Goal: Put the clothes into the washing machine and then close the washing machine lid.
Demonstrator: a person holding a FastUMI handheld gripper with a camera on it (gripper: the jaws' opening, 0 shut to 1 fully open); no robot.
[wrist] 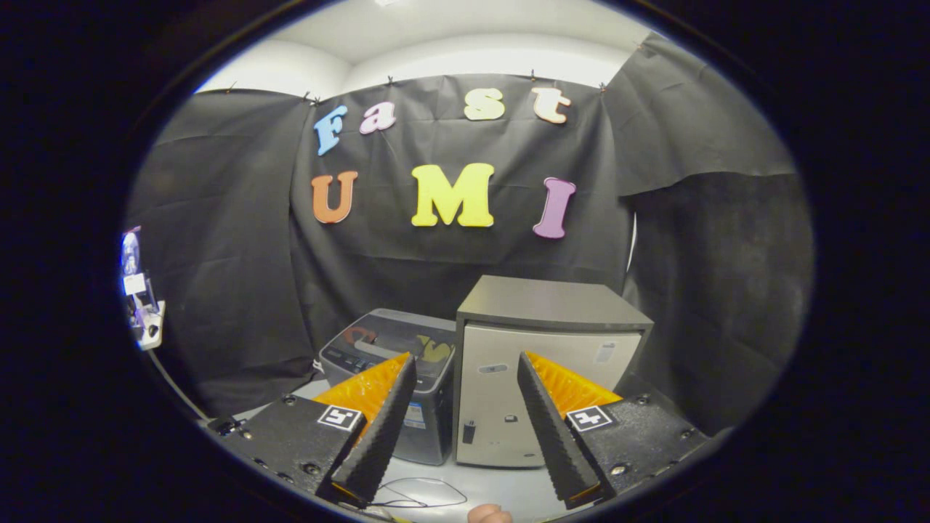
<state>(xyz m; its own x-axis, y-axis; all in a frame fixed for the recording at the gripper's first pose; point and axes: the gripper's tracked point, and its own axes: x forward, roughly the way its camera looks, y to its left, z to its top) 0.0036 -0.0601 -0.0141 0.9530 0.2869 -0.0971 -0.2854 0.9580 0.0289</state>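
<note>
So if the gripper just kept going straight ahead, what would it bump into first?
Probably the pale-fronted cabinet, which stands straight ahead between the open jaws of the gripper. The washing machine sits beside it, more behind one finger. Depth is hard to judge.

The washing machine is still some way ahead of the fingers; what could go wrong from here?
1. The washing machine appears to have its lid down, so clothes cannot go in until it is raised.
2. The taller cabinet stands right beside it, so the open gripper might knock against it.
3. A thin cable on the table could snag the fingers.
</note>
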